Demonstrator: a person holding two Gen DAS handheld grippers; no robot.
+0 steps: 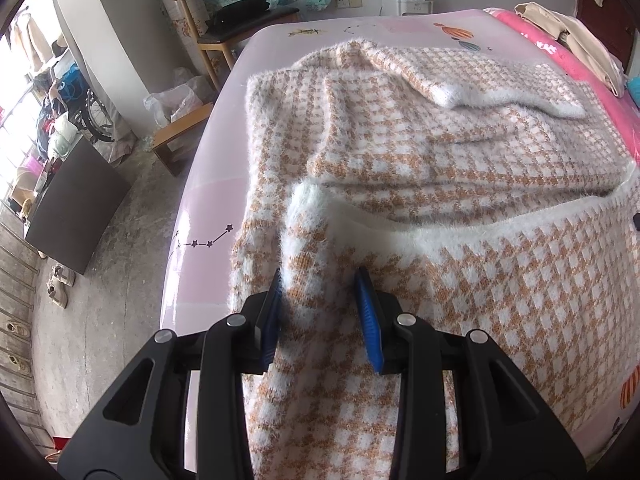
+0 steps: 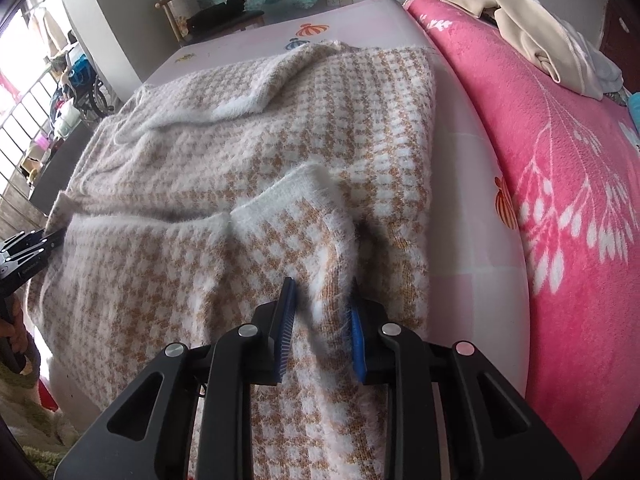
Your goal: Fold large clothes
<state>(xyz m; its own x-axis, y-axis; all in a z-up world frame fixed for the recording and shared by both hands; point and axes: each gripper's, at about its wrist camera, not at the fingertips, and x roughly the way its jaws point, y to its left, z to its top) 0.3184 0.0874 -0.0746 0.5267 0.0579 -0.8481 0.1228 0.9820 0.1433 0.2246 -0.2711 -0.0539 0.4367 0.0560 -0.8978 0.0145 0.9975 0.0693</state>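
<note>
Fuzzy sweater (image 1: 400, 152) hem hidden btwn both tools' pads, lower part cropped.

The sweater (image 1: 420, 152) lies spread on the bed (image 1: 224, 184), one sleeve (image 1: 460, 80) folded across its far part. The left gripper (image 1: 320, 312) holds a fold of the sweater's near left edge between its fingers (image 1: 370, 320); the right gripper (image 2: 322, 320) holds a fold near the right edge. A blanket (image 2: 560, 160) lies right of the sweater, with a heap of clothes (image 2: 532, 36) on its far end. A chair (image 1: 224, 28) stands beyond the bed's far left corner
</note>
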